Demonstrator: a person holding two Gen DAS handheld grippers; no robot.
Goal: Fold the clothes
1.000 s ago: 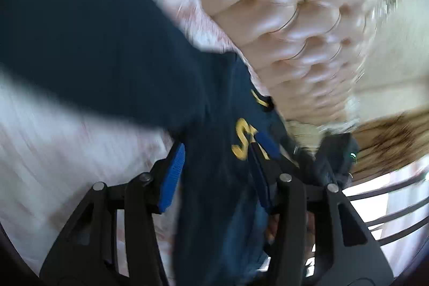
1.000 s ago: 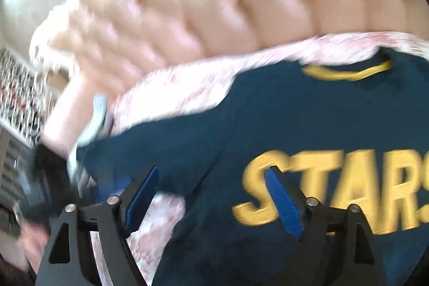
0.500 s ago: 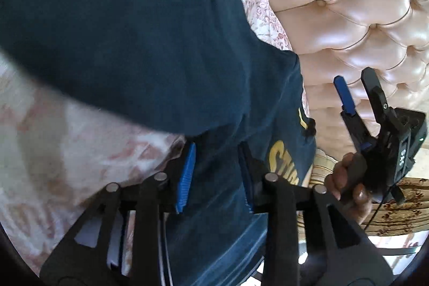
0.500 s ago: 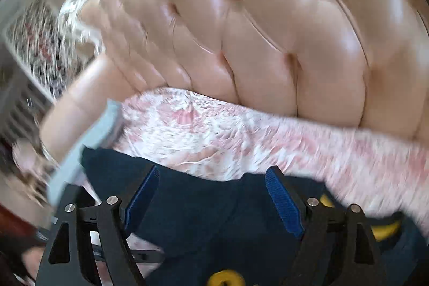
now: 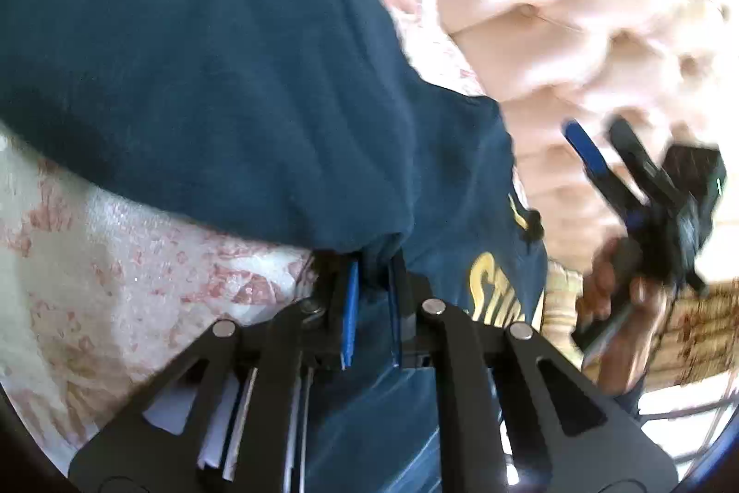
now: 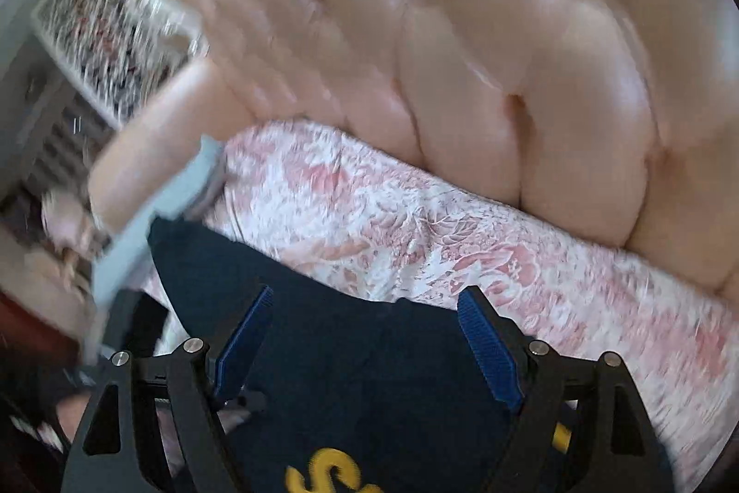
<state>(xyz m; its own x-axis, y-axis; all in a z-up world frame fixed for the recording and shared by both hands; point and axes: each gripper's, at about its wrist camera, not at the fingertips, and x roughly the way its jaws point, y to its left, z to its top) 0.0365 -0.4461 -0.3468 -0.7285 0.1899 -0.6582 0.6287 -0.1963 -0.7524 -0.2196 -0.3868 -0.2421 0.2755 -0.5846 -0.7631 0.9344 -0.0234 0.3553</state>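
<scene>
A navy T-shirt (image 5: 208,77) with yellow lettering (image 5: 494,299) lies on the floral bedspread (image 5: 115,262). My left gripper (image 5: 373,262) is closing its jaws on a bunched fold of the shirt, and the blue pads (image 5: 350,308) press the cloth between them. The right gripper (image 5: 593,128) hovers in the air at the right, held by a hand (image 5: 609,299). In the right wrist view this right gripper (image 6: 365,294) stands open above the upper edge of the T-shirt (image 6: 351,377), with nothing between its fingers.
A tufted pink headboard (image 6: 508,54) rises right behind the bedspread (image 6: 415,225) and the shirt. A pale blue strip (image 6: 152,216) crosses the left side, blurred. A patterned rug (image 6: 101,21) lies beyond the bed's left edge. Railings (image 5: 683,414) show at the lower right.
The left jaws have narrowed onto the shirt fold. The right gripper has swung from over the yellow lettering up to the shirt's top edge near the headboard, rolling as it went.
</scene>
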